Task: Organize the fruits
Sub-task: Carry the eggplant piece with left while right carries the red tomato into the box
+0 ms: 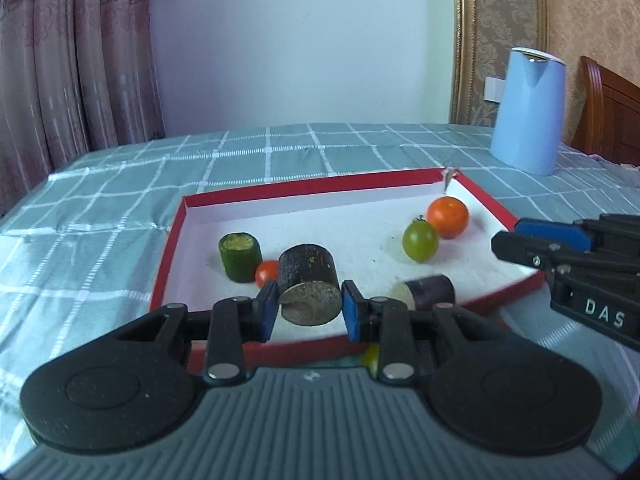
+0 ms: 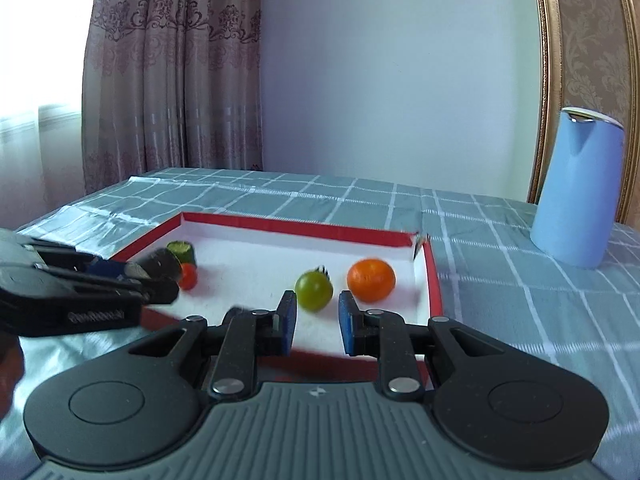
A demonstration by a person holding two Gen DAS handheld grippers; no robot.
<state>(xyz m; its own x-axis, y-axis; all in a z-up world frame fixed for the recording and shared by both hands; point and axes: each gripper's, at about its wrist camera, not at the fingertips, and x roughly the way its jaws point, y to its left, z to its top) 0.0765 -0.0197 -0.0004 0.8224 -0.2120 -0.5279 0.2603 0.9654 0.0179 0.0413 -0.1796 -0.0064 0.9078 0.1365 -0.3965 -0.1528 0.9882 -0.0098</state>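
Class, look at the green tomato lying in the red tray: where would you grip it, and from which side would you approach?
Grip the green tomato across its round middle, coming from the near edge of the tray, probably best. Its stem points toward the far wall, so the smooth flanks are free; the orange sits close on one side.
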